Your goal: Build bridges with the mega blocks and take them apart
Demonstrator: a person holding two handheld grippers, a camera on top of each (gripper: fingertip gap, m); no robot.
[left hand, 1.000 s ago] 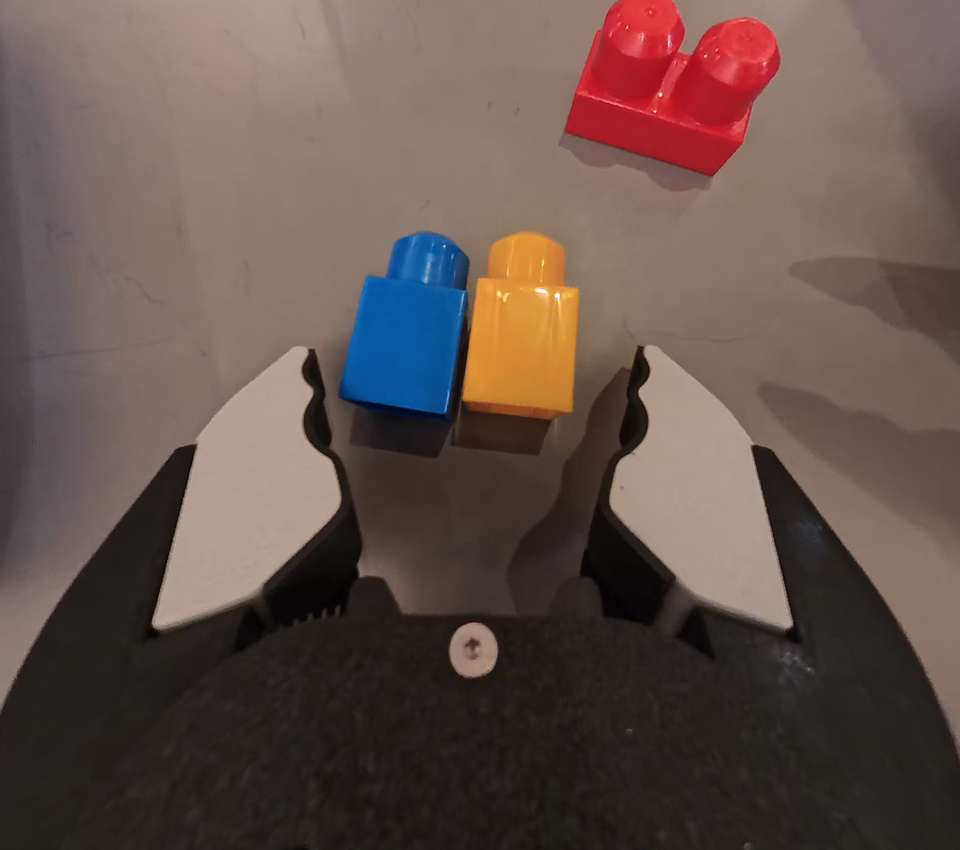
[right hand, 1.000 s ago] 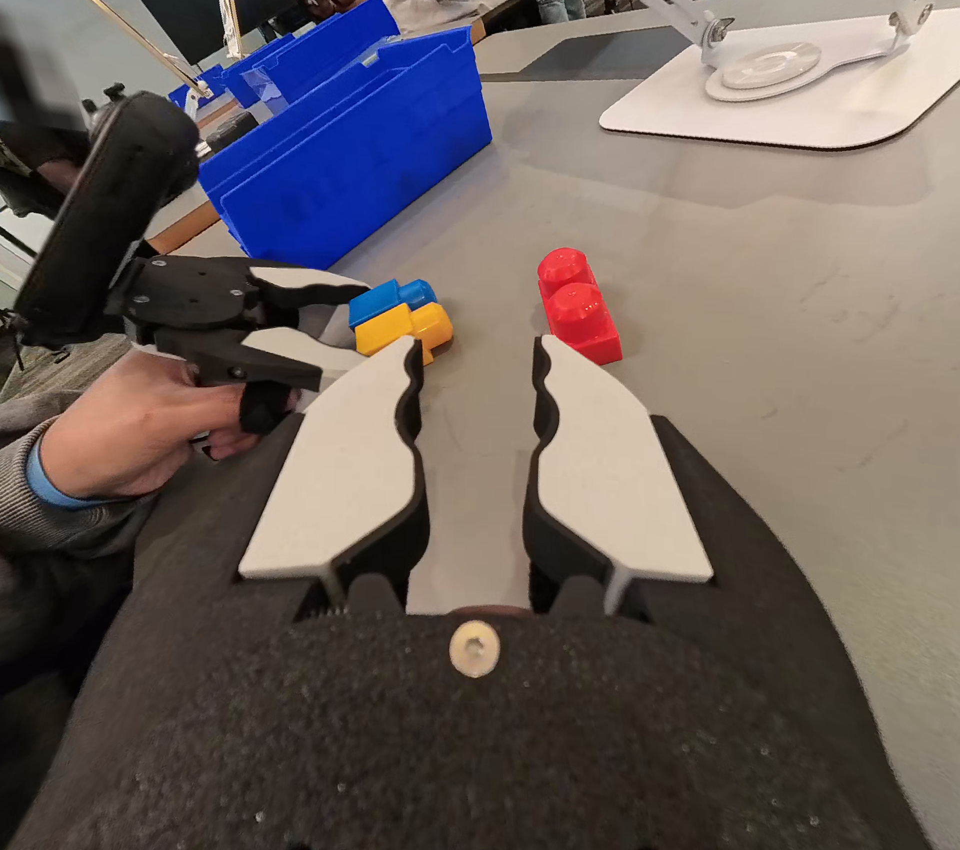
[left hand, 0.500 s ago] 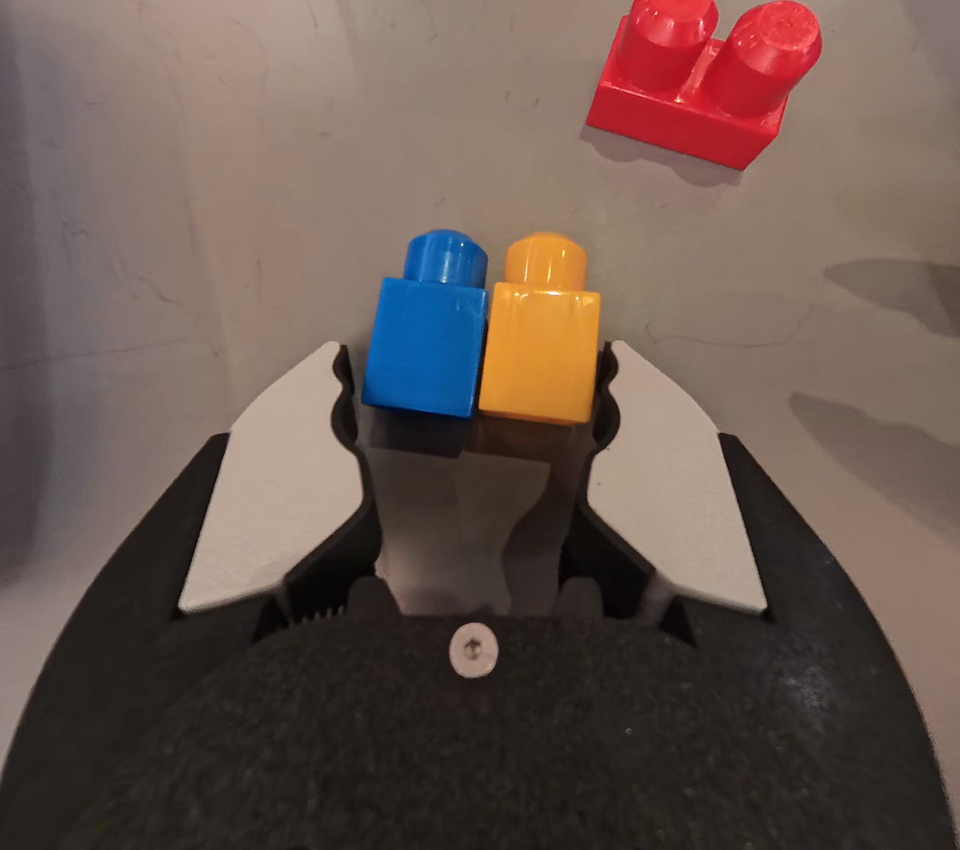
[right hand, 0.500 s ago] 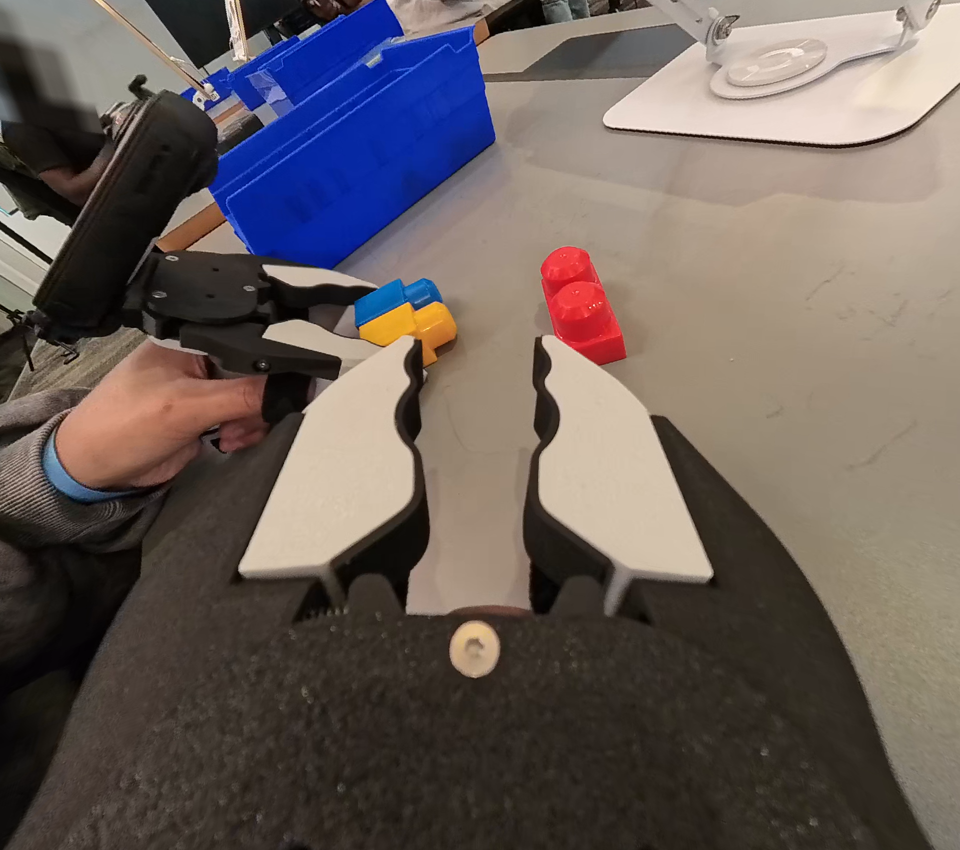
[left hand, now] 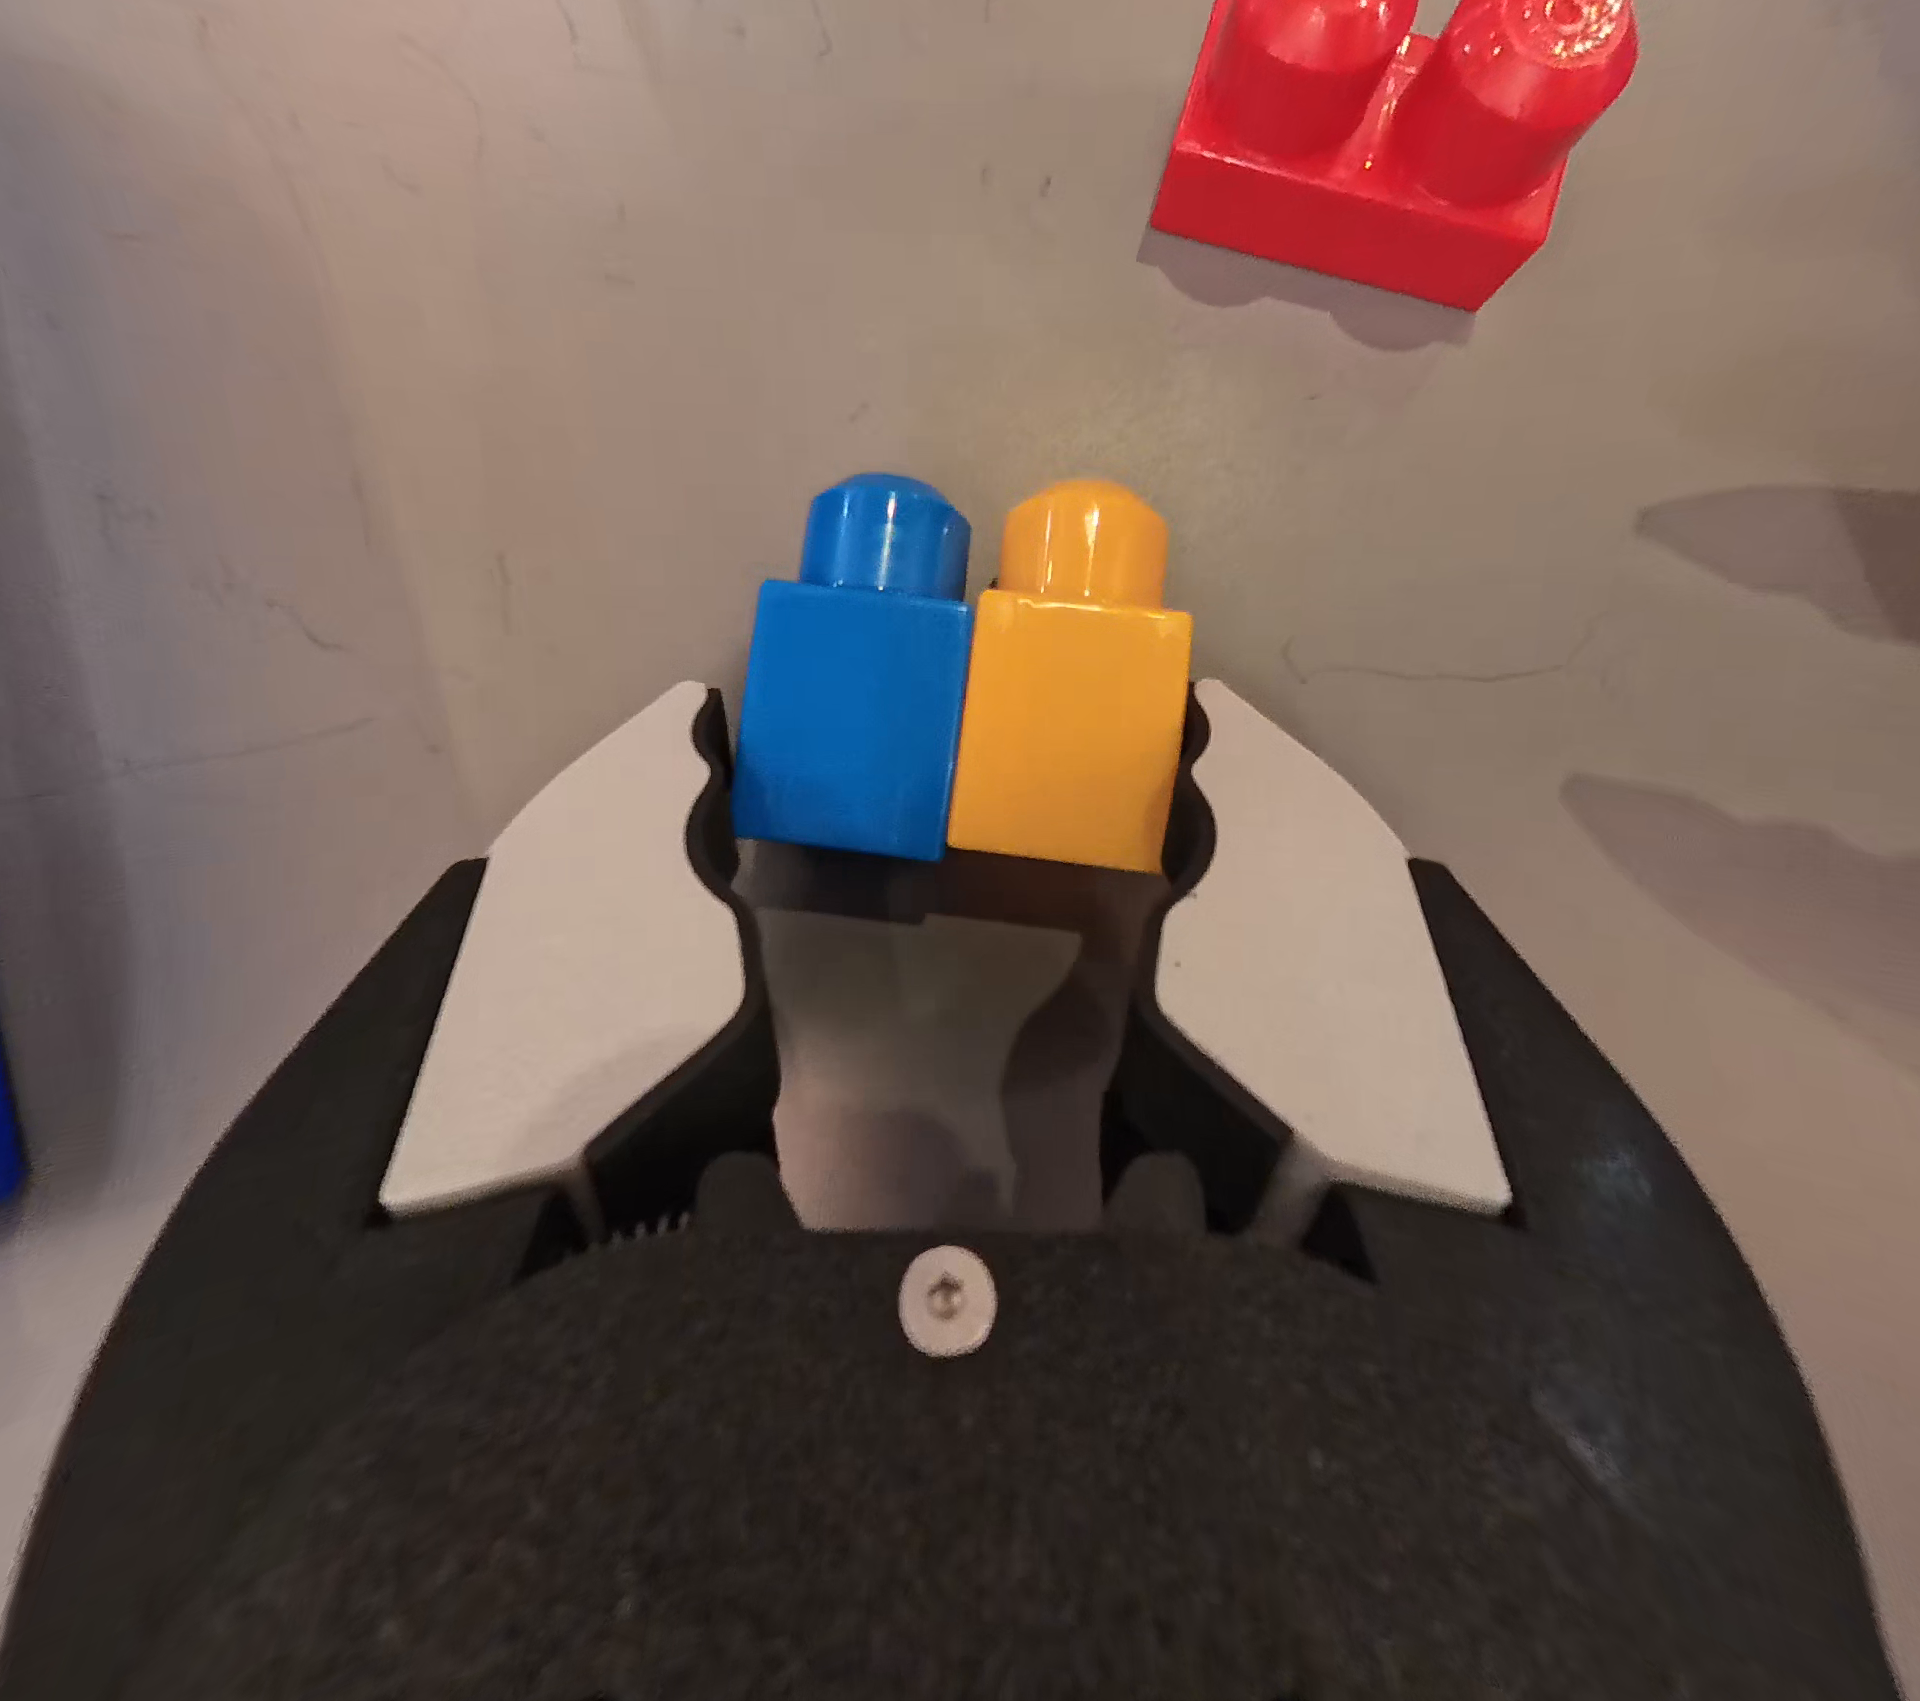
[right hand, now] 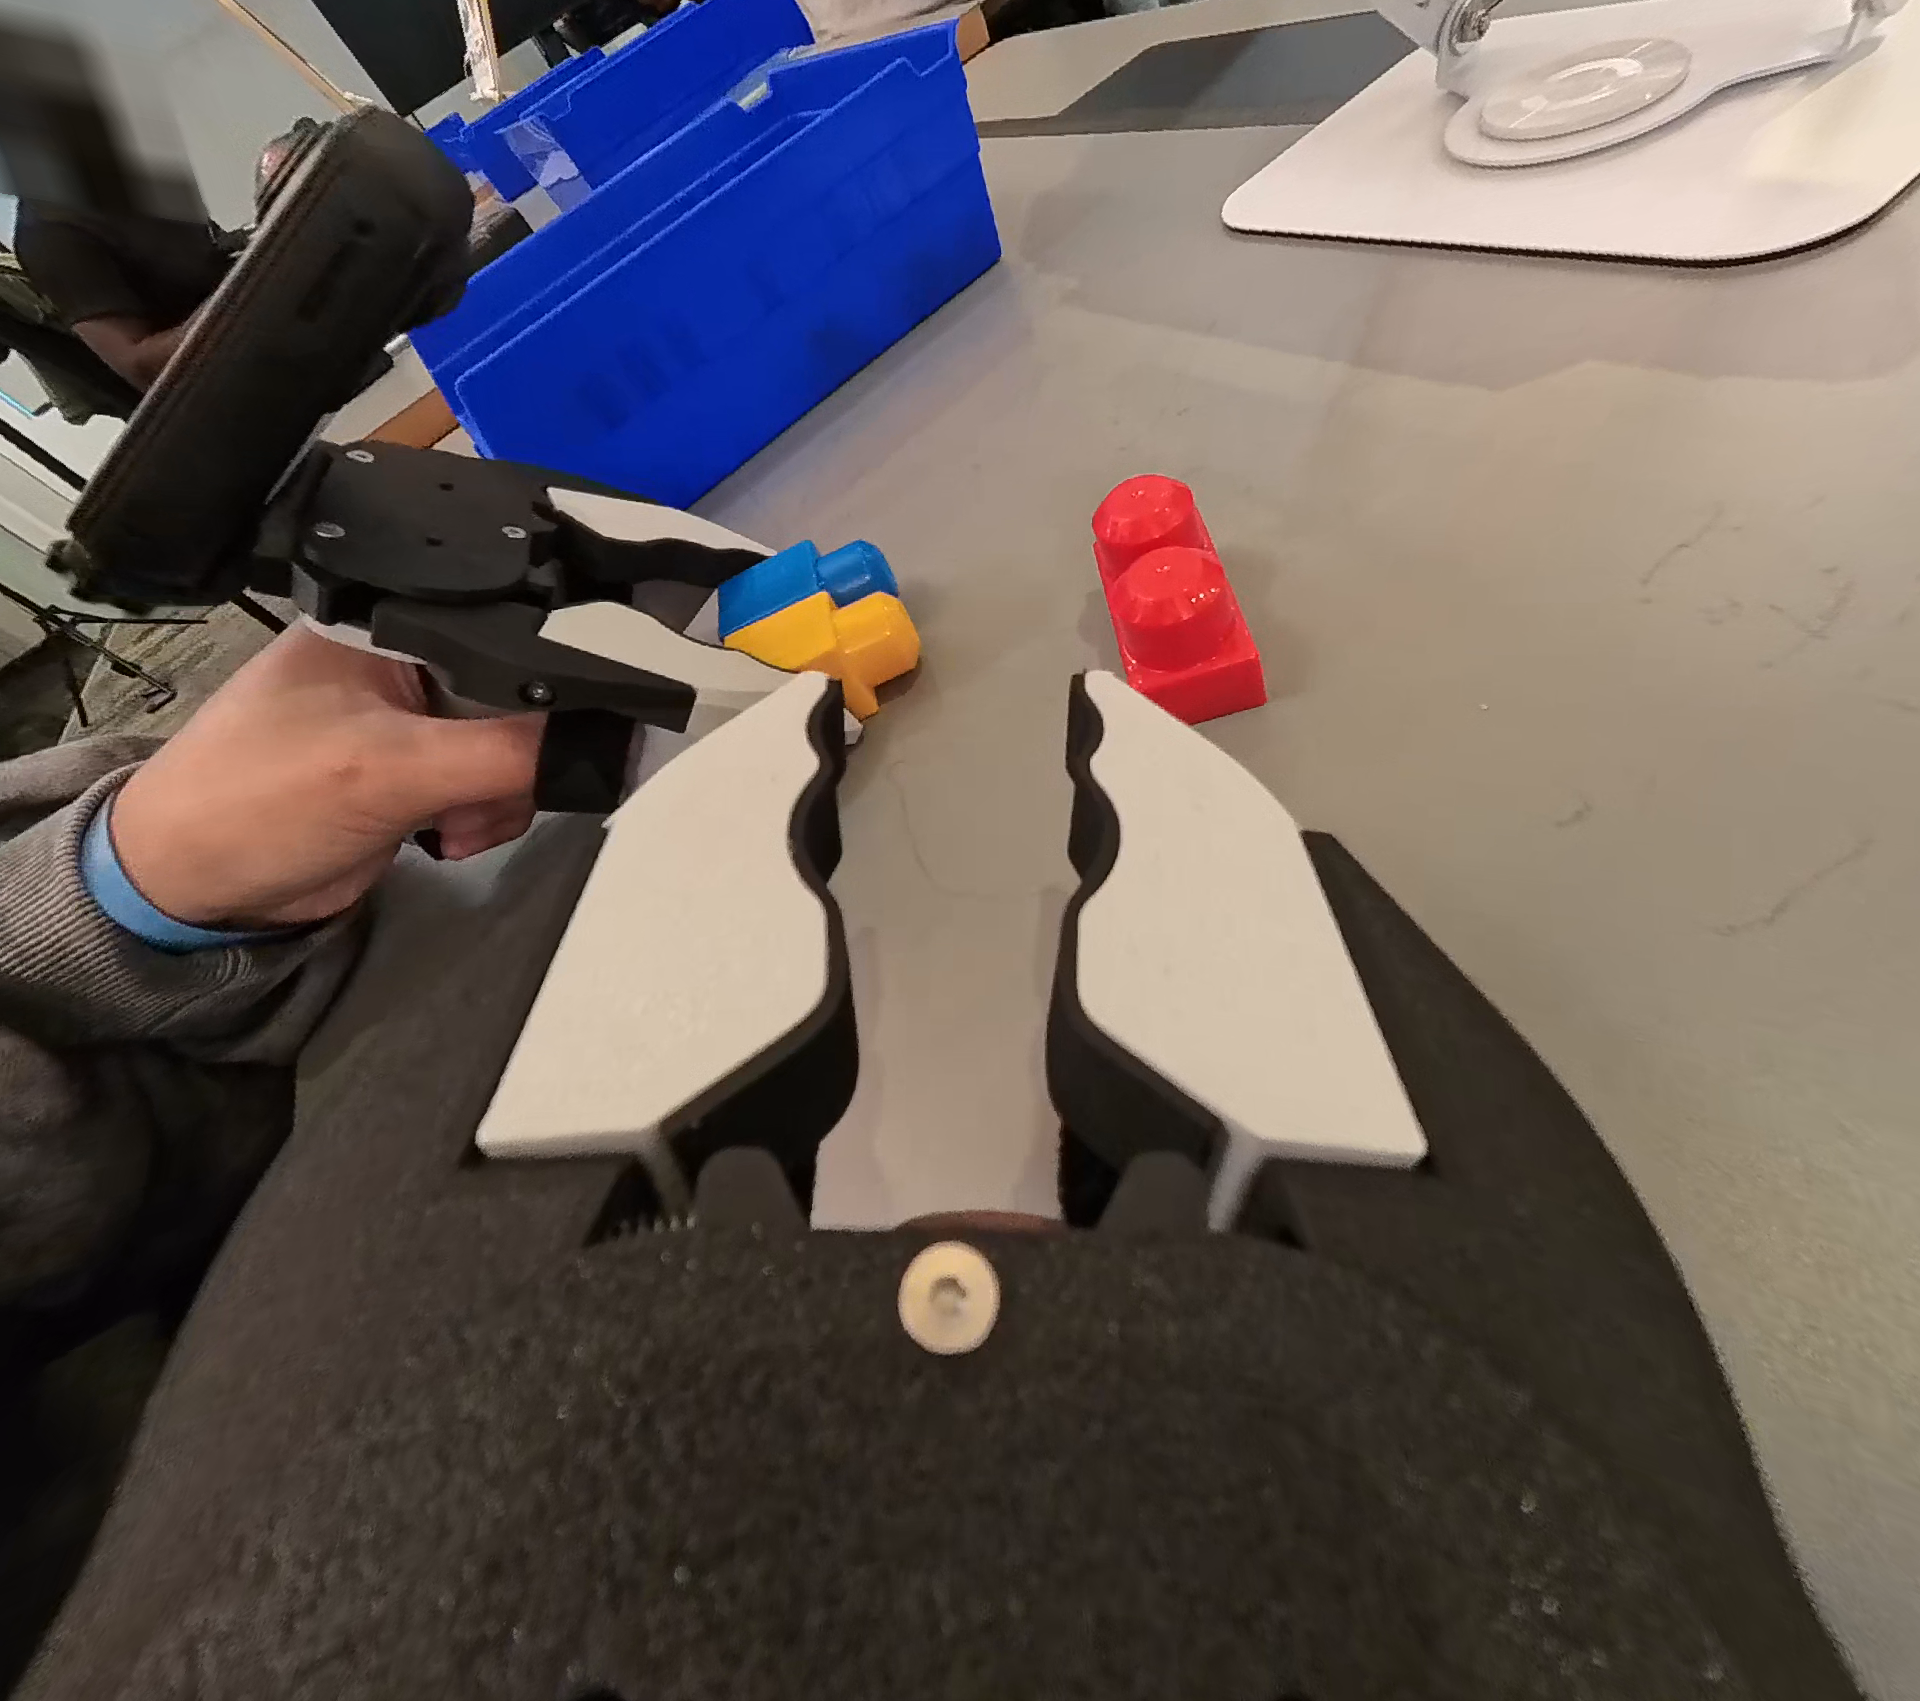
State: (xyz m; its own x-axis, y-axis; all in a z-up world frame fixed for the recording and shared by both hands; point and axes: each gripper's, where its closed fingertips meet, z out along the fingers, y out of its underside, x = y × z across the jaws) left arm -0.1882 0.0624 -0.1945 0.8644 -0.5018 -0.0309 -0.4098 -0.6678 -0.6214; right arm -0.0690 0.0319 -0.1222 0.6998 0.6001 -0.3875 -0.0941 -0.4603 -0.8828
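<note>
A: Where do the blocks sit?

B: The blue single-stud block (left hand: 847,742) and the yellow single-stud block (left hand: 1070,732) lie on their sides on the grey table (left hand: 520,249), pressed flank to flank, studs pointing away from the left gripper (left hand: 961,778). Its jaws have each outer face in contact, so it is clamped on the pair as one bundle.

A: Why squeeze both at once?

B: My guess is to square them up side by side, so they can serve as the two piers of a bridge.

A: And the span?

B: The red two-stud block (right hand: 1179,602) stands upright on the table, studs up, well apart from the pair and off to their right. It looks like the deck piece, not yet picked up.

A: The right gripper (right hand: 951,716)?

B: Its jaws stand narrowly apart with nothing between them, low over the table, the red block just beyond its right finger, handy for a grab.

A: Anything farther out?

B: Blue storage bins (right hand: 727,280) behind the pair, and a white stand's base (right hand: 1558,145) at the far right.
</note>
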